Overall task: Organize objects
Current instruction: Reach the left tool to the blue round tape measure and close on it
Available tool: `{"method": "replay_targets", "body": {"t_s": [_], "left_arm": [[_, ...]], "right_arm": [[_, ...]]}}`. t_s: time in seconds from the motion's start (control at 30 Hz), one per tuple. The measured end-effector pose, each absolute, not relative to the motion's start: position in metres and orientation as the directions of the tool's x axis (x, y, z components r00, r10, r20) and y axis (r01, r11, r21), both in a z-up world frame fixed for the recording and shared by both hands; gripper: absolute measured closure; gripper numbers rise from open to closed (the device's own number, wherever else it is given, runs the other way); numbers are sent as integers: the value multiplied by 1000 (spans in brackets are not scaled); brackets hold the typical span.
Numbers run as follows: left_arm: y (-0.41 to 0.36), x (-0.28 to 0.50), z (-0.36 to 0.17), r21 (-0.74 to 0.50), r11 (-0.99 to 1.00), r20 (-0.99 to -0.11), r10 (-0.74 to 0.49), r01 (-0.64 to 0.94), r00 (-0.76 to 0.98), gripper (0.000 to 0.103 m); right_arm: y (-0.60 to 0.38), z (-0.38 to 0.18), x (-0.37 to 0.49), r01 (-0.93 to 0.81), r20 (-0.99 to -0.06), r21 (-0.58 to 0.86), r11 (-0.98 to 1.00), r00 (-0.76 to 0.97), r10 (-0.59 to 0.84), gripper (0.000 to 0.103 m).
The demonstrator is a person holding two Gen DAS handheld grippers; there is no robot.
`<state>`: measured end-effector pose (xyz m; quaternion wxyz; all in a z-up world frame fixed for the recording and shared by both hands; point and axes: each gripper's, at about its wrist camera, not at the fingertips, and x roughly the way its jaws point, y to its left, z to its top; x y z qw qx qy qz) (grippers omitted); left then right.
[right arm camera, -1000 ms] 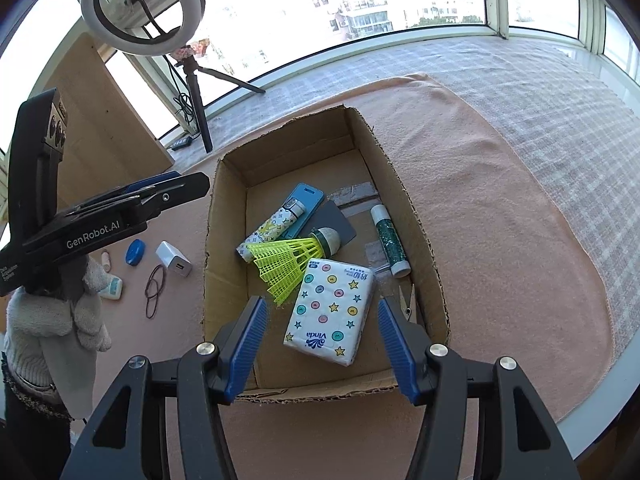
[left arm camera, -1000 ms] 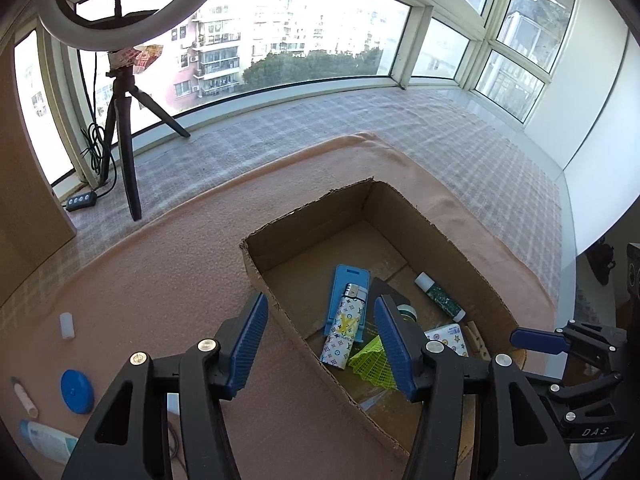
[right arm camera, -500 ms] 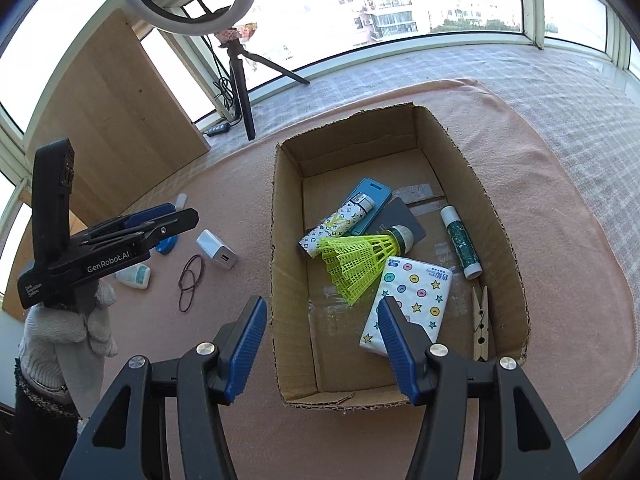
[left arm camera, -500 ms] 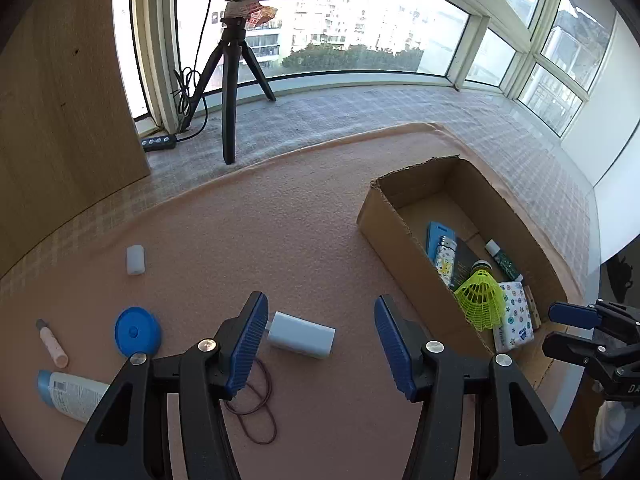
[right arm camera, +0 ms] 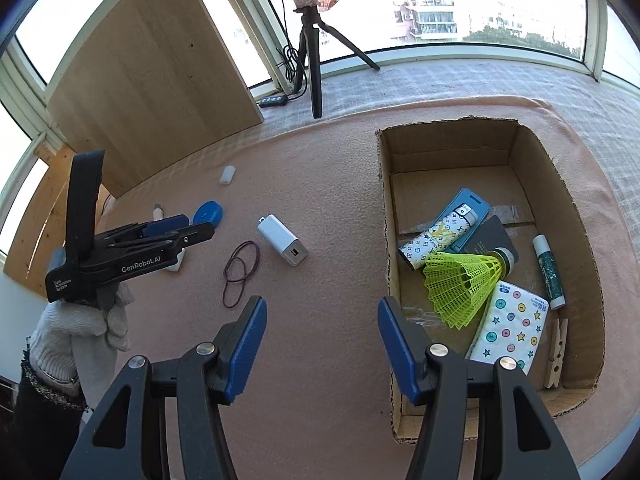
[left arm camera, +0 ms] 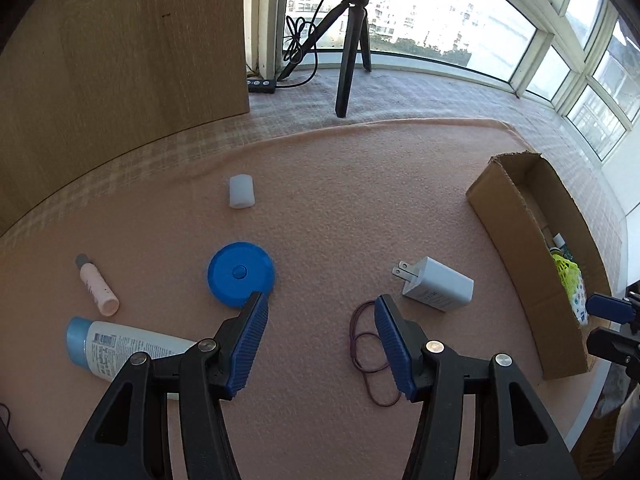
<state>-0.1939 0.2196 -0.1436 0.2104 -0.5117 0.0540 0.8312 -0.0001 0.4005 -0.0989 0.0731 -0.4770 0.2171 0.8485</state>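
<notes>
A cardboard box point(right arm camera: 576, 216) on the pink mat holds a yellow shuttlecock point(right arm camera: 464, 280), a tissue pack point(right arm camera: 512, 328), a patterned lighter point(right arm camera: 436, 236), a glue stick point(right arm camera: 550, 272) and a clothespin point(right arm camera: 557, 348). Loose on the mat lie a white charger point(left arm camera: 438, 283), hair ties point(left arm camera: 366, 344), a blue disc point(left arm camera: 241, 273), a pink tube point(left arm camera: 97, 290), a lotion tube point(left arm camera: 120, 348) and a white cap point(left arm camera: 241, 191). My left gripper point(left arm camera: 320, 320) is open and empty above the mat between disc and charger. My right gripper point(right arm camera: 322, 332) is open and empty beside the box's left wall.
A ring light on a black tripod point(right arm camera: 312, 52) stands at the back with a power strip point(left arm camera: 262, 86) and cables. A wooden panel point(left arm camera: 120, 52) leans at the back left. The mat's edge and windows point(left arm camera: 580, 92) are on the right.
My left gripper has swung left from over the box to the loose objects on the mat. My right gripper has drawn back and left from over the box. Both stay open.
</notes>
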Motion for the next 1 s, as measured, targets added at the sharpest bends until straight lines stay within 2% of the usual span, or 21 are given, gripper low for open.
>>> {"method": "replay_targets", "body": {"t_s": [0.3,0.53,0.63,0.73,1.0], "left_arm": [[190,-234,-164,-107,-938,-894,236,-330,-381,42],[189,-260,-182,-131,-943,-905,239,-306,-351,41],[191,-263,-189,-134,-941,-908,242,-309,-341,42],[193,-260,-193,-131,-939,-907,243,-318,-345,49],[195,-239,-194,-128,-924,-900,260,-359,-350,49]], "right_arm": [[349,-123,-38,-232,-856,298,-926,-494,-151,49],[330,-137,-55,-209,-866,303,-930,-467,-177,49],[328,-138,-57,-210,-869,299,-931,-463,-175,49],[331,-138,-59,-218,-871,298,-930,-460,-171,49],[330,-147,-71,-213,-879,297,-931,-441,-179,49]]}}
